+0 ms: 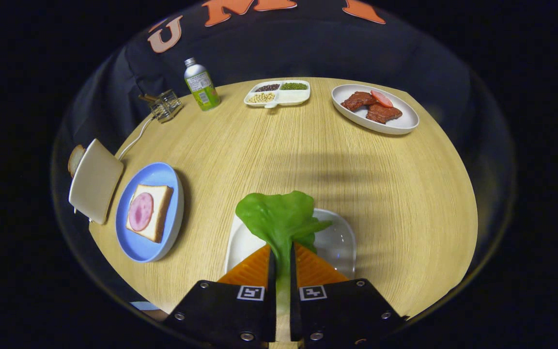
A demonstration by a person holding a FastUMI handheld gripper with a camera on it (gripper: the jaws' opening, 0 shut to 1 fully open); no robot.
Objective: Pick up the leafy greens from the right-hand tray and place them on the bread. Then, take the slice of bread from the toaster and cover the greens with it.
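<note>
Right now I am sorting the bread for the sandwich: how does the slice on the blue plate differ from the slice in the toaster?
The slice on the blue plate lies flat, fully exposed; the slice in the toaster stands on edge, mostly hidden behind the toaster. The plate slice carries a round pink ham slice; the toaster slice is bare. Both lie beyond the gripper, which is shut on the leafy greens.

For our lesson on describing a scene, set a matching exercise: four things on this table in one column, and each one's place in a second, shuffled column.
Things:
1. leafy greens
2. ham slice
3. bread slice
4. green bottle

Places:
A. sticking out of the toaster
B. pinched between the gripper fingers
C. beside the clear glass holder
D. on the bread on the blue plate

Pairs: 1-B, 2-D, 3-A, 4-C
</note>
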